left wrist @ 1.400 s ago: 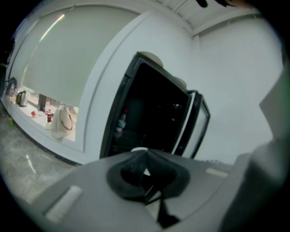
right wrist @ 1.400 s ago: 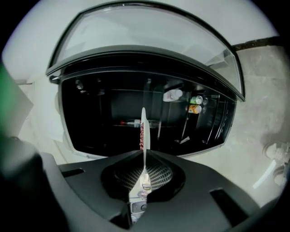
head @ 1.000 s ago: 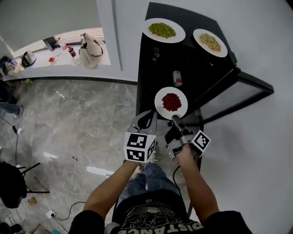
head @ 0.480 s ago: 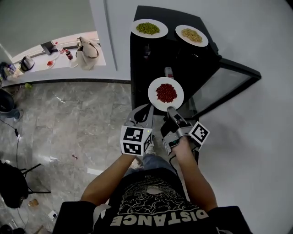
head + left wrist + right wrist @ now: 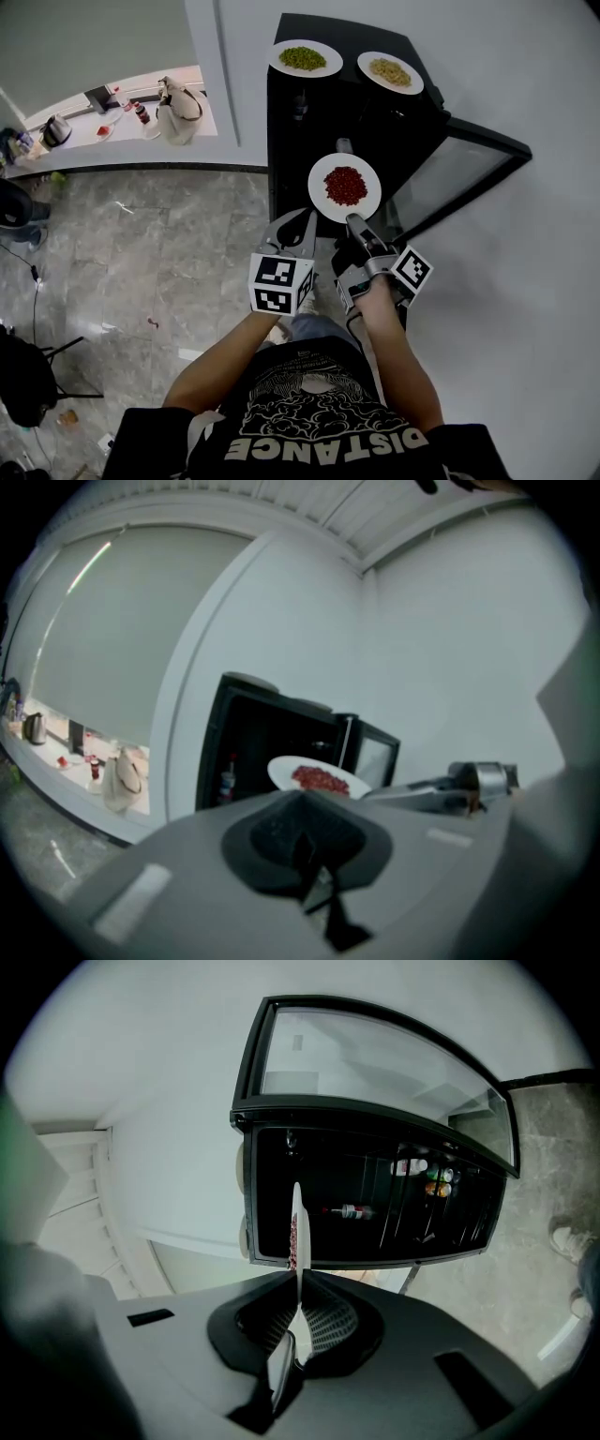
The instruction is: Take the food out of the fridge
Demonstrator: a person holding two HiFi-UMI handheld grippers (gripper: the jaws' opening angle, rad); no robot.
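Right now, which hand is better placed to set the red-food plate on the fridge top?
Right, likely: the right gripper is shut on the plate rim, while the left gripper is shut, empty, beside it.

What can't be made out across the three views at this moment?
- Shelves of the fridge: head view, too dark, partly behind the plate.
- Label on the bottle: right gripper view, too small.
- The red food: right gripper view, plate seen edge-on.
- Items on the counter: head view, too small.

Bright, even light — fisheye-warped edges.
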